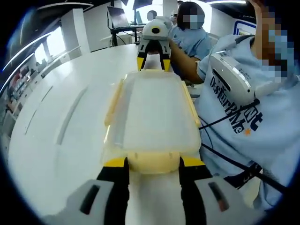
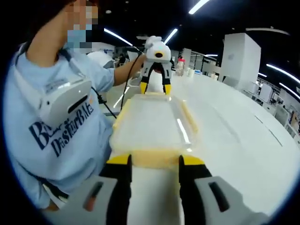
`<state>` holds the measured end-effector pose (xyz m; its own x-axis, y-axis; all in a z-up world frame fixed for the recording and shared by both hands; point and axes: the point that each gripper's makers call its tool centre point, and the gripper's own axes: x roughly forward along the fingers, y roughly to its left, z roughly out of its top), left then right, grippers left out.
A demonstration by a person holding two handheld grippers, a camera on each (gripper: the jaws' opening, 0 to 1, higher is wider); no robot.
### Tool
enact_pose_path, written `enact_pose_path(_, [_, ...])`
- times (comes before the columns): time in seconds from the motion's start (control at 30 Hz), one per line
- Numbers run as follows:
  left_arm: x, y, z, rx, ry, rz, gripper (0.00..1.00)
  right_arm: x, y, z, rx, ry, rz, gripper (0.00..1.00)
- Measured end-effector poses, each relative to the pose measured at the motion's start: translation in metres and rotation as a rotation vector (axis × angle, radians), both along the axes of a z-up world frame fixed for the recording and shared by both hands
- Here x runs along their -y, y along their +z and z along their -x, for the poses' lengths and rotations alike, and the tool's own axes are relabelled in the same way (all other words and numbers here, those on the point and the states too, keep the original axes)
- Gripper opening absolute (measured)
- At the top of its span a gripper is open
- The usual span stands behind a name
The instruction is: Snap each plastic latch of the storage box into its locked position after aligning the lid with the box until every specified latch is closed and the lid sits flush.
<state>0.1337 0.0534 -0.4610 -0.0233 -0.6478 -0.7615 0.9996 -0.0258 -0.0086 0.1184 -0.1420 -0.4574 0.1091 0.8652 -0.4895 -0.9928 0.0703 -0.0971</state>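
White table (image 1: 56, 140) bears storage box (image 1: 152, 117) between both tools' jaws.

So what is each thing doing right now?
Storage box: on the white table, lid on.
End latch: between left tool tips.
Other end latch: between right tool tips.
Side latches: locked or not, cannot tell.

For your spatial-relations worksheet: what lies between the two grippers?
The storage box, lid on, spans the whole stretch between the left gripper and the right gripper, a gripper at each end latch. Both views show it.
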Motion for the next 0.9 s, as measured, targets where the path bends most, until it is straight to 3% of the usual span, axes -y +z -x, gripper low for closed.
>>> enact_pose_path(0.23, [0.0049, 0.0002, 0.0, 0.001, 0.014, -0.002, 0.41, 0.0038, 0.0005, -0.0004, -0.006, -0.005, -0.02, 0.38])
enact_pose_path(0.7, [0.0074, -0.0014, -0.0008, 0.011, 0.011, -0.068, 0.41, 0.0083, -0.0009, -0.0021, -0.02, -0.005, -0.037, 0.38])
enact_pose_path(0.9, [0.007, -0.0042, 0.0028, 0.01, 0.003, -0.062, 0.41, 0.0067, -0.0027, -0.0002, -0.014, 0.001, 0.0, 0.38])
